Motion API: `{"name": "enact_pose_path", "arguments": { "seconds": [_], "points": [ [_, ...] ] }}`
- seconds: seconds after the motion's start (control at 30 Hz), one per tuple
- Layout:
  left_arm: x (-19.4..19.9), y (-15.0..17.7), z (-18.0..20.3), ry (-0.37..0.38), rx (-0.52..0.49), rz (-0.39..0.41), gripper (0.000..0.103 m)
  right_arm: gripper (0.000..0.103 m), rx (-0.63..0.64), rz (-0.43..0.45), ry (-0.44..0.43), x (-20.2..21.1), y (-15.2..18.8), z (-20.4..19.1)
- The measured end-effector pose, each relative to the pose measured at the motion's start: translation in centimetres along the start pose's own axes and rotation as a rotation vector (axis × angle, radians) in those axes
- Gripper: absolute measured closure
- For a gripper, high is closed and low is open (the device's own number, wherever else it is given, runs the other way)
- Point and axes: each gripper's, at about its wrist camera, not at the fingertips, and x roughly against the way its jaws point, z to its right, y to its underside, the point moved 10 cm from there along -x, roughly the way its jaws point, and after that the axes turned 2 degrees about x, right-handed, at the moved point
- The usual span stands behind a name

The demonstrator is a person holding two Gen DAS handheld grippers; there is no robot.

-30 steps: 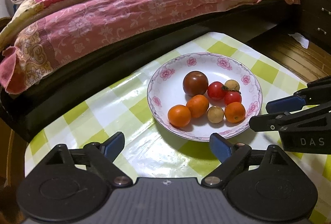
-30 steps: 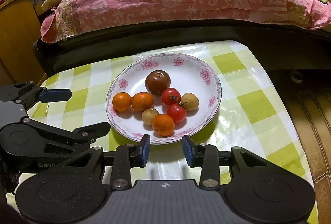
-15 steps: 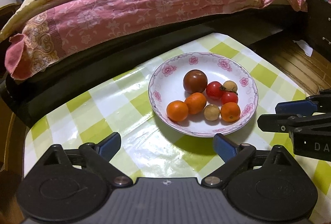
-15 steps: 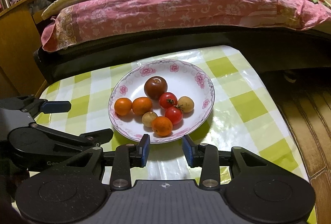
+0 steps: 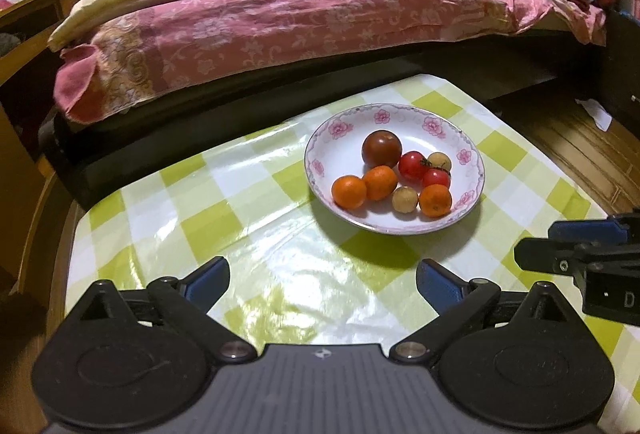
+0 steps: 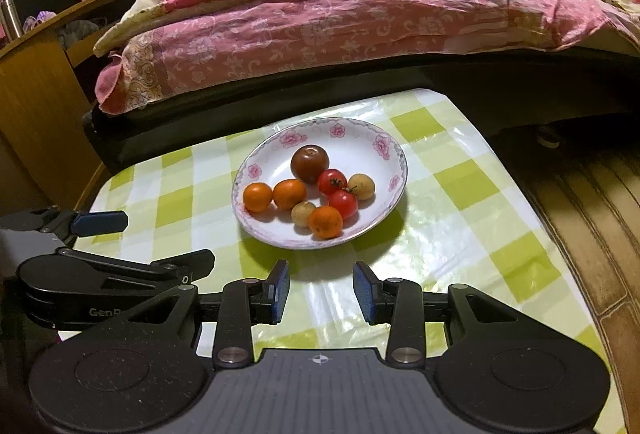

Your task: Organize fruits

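The organizing looks complete or nearly so, judging by the layout: every fruit in sight lies inside the flowered plate [image 5: 394,169], and nothing loose shows on the checked bench [image 5: 240,234]; whether more sorting is meant I cannot tell.

The plate sits mid-bench near the bed [image 5: 320,13]; inside it, a large dark tomato [image 5: 381,146] sits at 12 o'clock; two red cherry tomatoes [image 5: 413,165] touch at centre-right; one tan longan [image 5: 440,161] lies at 2 o'clock and another [image 5: 404,199] at 6; two oranges [image 5: 349,191] touch at 8 to 9 o'clock; a third orange [image 5: 435,199] sits at 5.

The left tongs [image 5: 322,280] are spread wide with nothing between them; the right tongs [image 6: 322,290] stand narrowly parted, also pinching nothing; both hover short of the plate's 6 o'clock rim.
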Motion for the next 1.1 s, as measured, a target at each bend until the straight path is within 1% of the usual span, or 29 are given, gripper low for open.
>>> {"name": "enact_pose_path", "arguments": {
  "seconds": [0.1,0.23,0.43,0.7,1.1],
  "points": [
    [0.7,0.6,0.0,0.003,0.022,0.002,0.000,0.069,-0.007,-0.001,-0.007,0.7,0.6,-0.4],
    [1.8,1.5,0.2,-0.010,0.026,0.010,0.000,0.069,-0.016,-0.006,-0.014,1.4,1.5,-0.8],
    [3.1,2.4,0.4,0.006,0.054,0.015,0.000,0.069,-0.038,-0.009,-0.022,2.5,2.7,-1.2],
    [4.8,3.3,0.8,0.003,0.058,0.034,0.000,0.068,-0.047,-0.002,-0.032,4.0,4.0,-1.8],
    [6.5,4.1,0.9,-0.028,0.051,0.058,0.000,0.068,-0.053,0.006,-0.030,5.2,5.0,-2.1]
  ]
}}
